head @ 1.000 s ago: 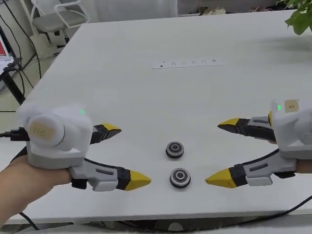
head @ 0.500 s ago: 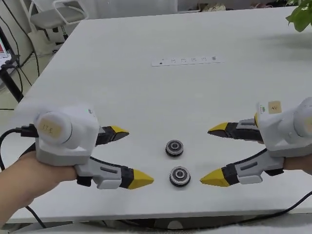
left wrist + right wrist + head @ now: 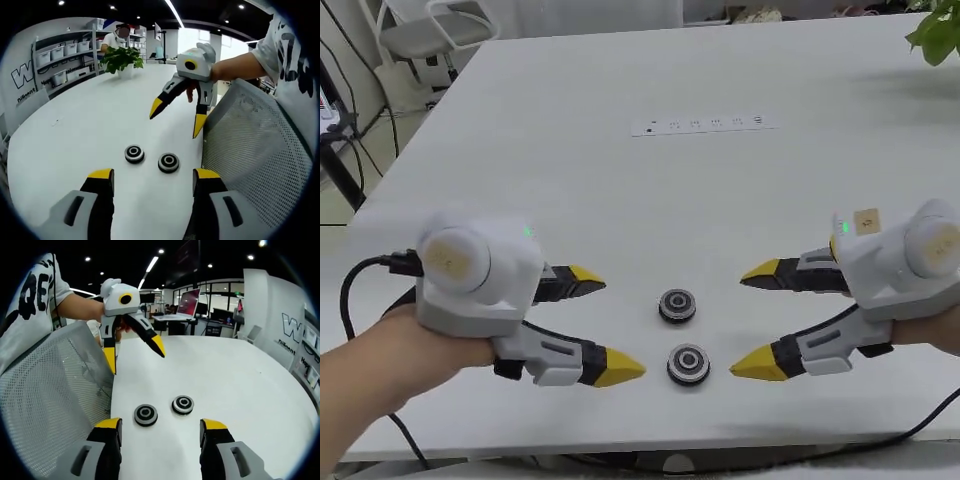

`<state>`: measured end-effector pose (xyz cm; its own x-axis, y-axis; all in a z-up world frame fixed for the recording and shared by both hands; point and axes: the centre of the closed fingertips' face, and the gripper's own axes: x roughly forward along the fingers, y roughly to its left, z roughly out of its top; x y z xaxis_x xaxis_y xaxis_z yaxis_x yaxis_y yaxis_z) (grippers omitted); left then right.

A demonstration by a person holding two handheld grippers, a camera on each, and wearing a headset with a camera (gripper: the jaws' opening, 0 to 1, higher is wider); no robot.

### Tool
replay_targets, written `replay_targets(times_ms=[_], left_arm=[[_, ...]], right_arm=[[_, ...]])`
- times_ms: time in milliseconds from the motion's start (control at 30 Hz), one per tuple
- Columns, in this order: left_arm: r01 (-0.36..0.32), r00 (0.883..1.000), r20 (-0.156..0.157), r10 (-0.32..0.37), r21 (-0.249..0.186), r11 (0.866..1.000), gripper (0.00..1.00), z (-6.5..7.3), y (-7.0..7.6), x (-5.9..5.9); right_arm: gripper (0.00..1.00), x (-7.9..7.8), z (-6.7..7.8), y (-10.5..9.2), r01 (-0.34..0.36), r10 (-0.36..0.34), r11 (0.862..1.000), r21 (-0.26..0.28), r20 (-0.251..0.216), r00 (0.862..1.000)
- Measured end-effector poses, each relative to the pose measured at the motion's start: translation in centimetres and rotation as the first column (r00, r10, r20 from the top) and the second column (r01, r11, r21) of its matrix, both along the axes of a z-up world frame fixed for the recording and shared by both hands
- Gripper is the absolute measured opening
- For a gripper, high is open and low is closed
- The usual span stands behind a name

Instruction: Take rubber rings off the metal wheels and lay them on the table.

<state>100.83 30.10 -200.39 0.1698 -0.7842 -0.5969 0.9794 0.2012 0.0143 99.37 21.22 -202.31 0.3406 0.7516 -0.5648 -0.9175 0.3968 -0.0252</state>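
Note:
Two small metal wheels with black rubber rings lie flat on the white table, a far wheel (image 3: pixel 678 306) and a near wheel (image 3: pixel 689 363). My left gripper (image 3: pixel 607 325) is open on their left, its yellow tips a short way from them. On the right my right gripper (image 3: pixel 753 318) is open too, tips facing the wheels. Nothing is held by either. In the left gripper view both wheels (image 3: pixel 134 154) (image 3: pixel 168 162) lie ahead of the jaws, with the right gripper (image 3: pixel 177 120) beyond. The right gripper view shows the wheels (image 3: pixel 145 415) (image 3: pixel 183 405) and the left gripper (image 3: pixel 134 357) behind them.
A flush socket strip (image 3: pixel 704 126) sits mid-table beyond the wheels. A potted plant (image 3: pixel 938 32) stands at the far right corner. The table's front edge (image 3: pixel 650 440) runs close below the grippers. A mesh chair back (image 3: pixel 255 155) stands beside the table. A chair (image 3: pixel 430 35) is at far left.
Both grippers have moved inward toward the wheels, the left one rightward and the right one leftward. The wheels have not moved.

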Motion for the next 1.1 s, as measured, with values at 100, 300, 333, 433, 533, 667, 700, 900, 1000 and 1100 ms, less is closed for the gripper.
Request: replay_targets(times_ms=[100,300,333,433,533,667,700,900,1000,1100], left_arm=[[0.007,1.0,0.0,-0.007,-0.001,1.0,0.59,0.0,-0.3,0.1],[0.021,1.0,-0.005,-0.021,0.005,1.0,0.56,-0.5,-0.7,0.2],[0.023,1.0,-0.009,-0.023,0.006,1.0,0.55,-0.6,-0.8,0.2],[0.032,0.999,-0.012,-0.031,0.016,0.999,0.53,-0.9,-0.9,0.2],[0.044,0.999,-0.015,-0.044,0.023,0.999,0.52,-1.3,-1.1,0.2],[0.055,0.998,-0.016,-0.055,0.028,0.998,0.51,-1.4,-1.4,0.1],[0.059,0.998,-0.016,-0.058,0.031,0.998,0.51,-1.5,-1.5,0.1],[0.07,0.997,-0.017,-0.069,0.037,0.997,0.49,-1.6,-1.8,0.1],[0.075,0.997,-0.017,-0.074,0.039,0.996,0.48,-1.7,-2.0,0.1],[0.078,0.997,-0.018,-0.077,0.042,0.996,0.48,-1.8,-2.0,0.0]], right_arm=[[0.6,0.0,-0.2,0.0,-0.008,0.008,1.0,-0.007,-0.006,1.0],[0.58,0.0,-0.7,0.2,-0.021,0.021,1.0,-0.014,-0.015,1.0],[0.57,0.0,-0.7,0.2,-0.023,0.023,1.0,-0.016,-0.017,1.0],[0.56,-0.1,-1.0,0.3,-0.029,0.028,0.999,-0.022,-0.021,0.999],[0.56,-0.1,-1.1,0.4,-0.035,0.034,0.999,-0.024,-0.022,0.999],[0.53,-0.1,-1.3,0.5,-0.044,0.043,0.999,-0.027,-0.025,0.999],[0.52,-0.1,-1.3,0.5,-0.046,0.045,0.999,-0.028,-0.026,0.999],[0.43,0.2,-1.3,0.5,-0.043,0.042,0.999,-0.029,-0.016,0.999],[0.39,0.4,-1.2,0.5,-0.041,0.041,0.999,-0.024,-0.014,0.999],[0.36,0.5,-1.2,0.5,-0.04,0.04,0.999,-0.023,-0.012,0.999]])
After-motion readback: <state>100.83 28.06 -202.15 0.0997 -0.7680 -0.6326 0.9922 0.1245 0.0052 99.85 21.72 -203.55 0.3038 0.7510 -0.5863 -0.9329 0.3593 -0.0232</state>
